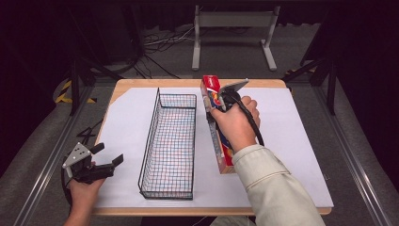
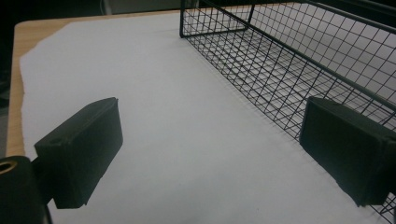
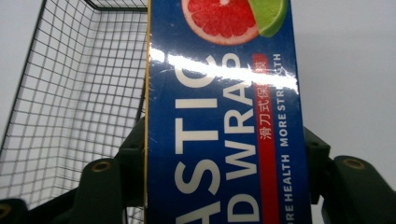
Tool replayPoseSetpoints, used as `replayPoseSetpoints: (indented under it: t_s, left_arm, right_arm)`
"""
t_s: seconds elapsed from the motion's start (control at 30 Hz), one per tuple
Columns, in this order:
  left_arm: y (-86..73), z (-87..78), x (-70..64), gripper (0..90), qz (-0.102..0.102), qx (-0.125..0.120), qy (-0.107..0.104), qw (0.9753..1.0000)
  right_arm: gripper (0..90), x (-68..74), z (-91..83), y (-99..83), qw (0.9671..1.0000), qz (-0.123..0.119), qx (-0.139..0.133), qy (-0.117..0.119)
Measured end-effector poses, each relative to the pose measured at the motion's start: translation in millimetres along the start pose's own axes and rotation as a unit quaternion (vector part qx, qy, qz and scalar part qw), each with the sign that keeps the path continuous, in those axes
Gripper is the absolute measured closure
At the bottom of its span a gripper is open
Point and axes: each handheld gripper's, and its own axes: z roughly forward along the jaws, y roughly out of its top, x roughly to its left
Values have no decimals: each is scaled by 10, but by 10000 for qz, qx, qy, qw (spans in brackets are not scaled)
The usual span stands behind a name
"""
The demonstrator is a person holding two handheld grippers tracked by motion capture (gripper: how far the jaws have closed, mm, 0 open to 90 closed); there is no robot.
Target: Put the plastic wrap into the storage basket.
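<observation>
Fingers of right gripper (image 1: 217, 104) clamp long blue-and-red plastic wrap box (image 3: 224, 116); left gripper (image 1: 109, 157) gapes empty.

A wooden worktop (image 1: 277, 84) carries a white sheet (image 1: 291, 141) over nearly all of its top. On the sheet stand two things — a black wire basket (image 1: 170, 141) and, just right of it, a long box of plastic wrap (image 1: 217, 127).

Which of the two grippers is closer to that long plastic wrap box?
The right. The right gripper has its jaws shut on the plastic wrap box. The left gripper is open at the near left table corner, beyond the wire basket.
</observation>
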Motion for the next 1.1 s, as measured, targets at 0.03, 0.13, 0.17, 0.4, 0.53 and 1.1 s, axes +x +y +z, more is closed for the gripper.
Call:
replayPoseSetpoints:
  t_s: [0.03, 0.13, 0.17, 0.4, 0.53, 1.1]
  left_arm:
    - [6, -7, -10, 68, 23, -24, -1, 10000]
    - [22, -23, -30, 68, 89, -65, 37, 9999]
    - [26, -25, -34, 68, 85, -64, 36, 9999]
    - [11, 15, -39, 70, 121, -41, 115, 9999]
    - [-9, 31, -25, 72, 59, -2, -31, 10000]
    - [24, 77, -48, 68, 106, -66, -149, 9998]
  right_arm:
    - [396, 18, -2, -1, 10000, 29, -9, 16]
    - [396, 92, 12, -11, 9997, 204, -68, 79]
    - [397, 118, 19, -17, 9997, 222, -60, 54]
    - [397, 276, 64, -84, 9990, 441, -90, -27]
    - [398, 361, 82, -99, 9980, 606, -184, 86]
    - [396, 782, 221, -196, 9956, 773, -365, 387]
